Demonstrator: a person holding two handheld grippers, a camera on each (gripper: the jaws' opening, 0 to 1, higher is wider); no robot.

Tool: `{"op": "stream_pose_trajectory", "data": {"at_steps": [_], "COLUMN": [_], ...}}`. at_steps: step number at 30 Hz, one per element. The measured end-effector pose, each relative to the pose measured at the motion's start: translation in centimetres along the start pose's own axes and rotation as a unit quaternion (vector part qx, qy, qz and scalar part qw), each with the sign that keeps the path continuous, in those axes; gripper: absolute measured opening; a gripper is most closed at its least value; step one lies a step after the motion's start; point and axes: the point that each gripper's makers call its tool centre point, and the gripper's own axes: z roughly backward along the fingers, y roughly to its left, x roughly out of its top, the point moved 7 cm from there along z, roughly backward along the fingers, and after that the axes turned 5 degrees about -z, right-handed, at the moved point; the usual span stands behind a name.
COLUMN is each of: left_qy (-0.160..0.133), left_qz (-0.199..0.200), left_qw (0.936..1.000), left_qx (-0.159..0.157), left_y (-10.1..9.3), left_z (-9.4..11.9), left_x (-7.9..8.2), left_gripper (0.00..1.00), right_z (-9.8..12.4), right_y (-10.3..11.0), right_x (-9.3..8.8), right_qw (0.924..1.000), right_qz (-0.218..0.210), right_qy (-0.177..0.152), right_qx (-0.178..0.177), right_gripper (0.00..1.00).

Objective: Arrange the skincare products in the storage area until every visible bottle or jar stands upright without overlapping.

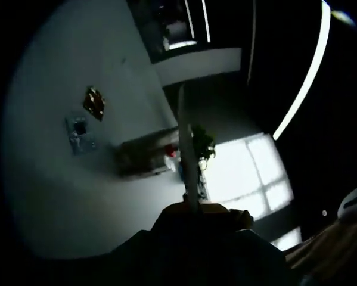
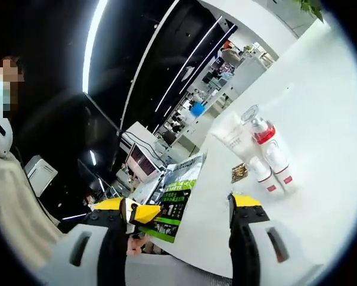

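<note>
In the right gripper view a cluster of skincare products sits on the white table (image 2: 321, 119): a white tube (image 2: 233, 136), a white bottle with a red band (image 2: 266, 138) and two slim white bottles with pink ends (image 2: 263, 173) (image 2: 283, 170), pressed close together. My right gripper (image 2: 187, 208) is open and empty, well short of them, its yellow-tipped fingers (image 2: 247, 202) wide apart. In the dark left gripper view my left gripper (image 1: 196, 210) looks shut on a thin pale strip (image 1: 187, 155) that rises edge-on from between the jaws.
A small brown sachet (image 2: 239, 173) lies beside the bottles, and a green and black box (image 2: 178, 199) leans at the table edge. A person in a cream sleeve (image 2: 11, 202) stands at left. The left gripper view holds a brown sachet (image 1: 95, 102), a blue-grey packet (image 1: 80, 134) and a box (image 1: 145, 156).
</note>
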Motion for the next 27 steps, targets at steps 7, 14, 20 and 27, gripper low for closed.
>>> {"op": "stream_pose_trajectory", "data": {"at_steps": [7, 14, 20, 27], "left_qy": [-0.006, 0.009, 0.018, 0.031], "left_qz": [0.063, 0.109, 0.137, 0.17], "left_qw": [0.9978, 0.9927, 0.9878, 0.9809], "left_qx": [0.019, 0.05, 0.071, 0.09], "left_y": [2.2, 3.8, 5.1, 6.4], "left_z": [-0.1, -0.5, -0.6, -0.5], "left_x": [-1.2, -2.7, -3.8, -4.6], "left_gripper": [0.0, 0.0, 0.0, 0.0], "right_z": [1.4, 2.4, 3.0, 3.4], "right_y": [-1.0, -1.6, -2.4, -3.1], "right_x": [0.2, 0.9, 1.1, 0.9], "right_qw": [0.9997, 0.9988, 0.9969, 0.9957], "right_qz": [-0.003, 0.01, 0.034, 0.036], "right_qy": [-0.009, -0.025, -0.029, -0.027], "right_qx": [-0.023, -0.042, -0.065, -0.081], "right_gripper": [0.72, 0.8, 0.88, 0.9]}}
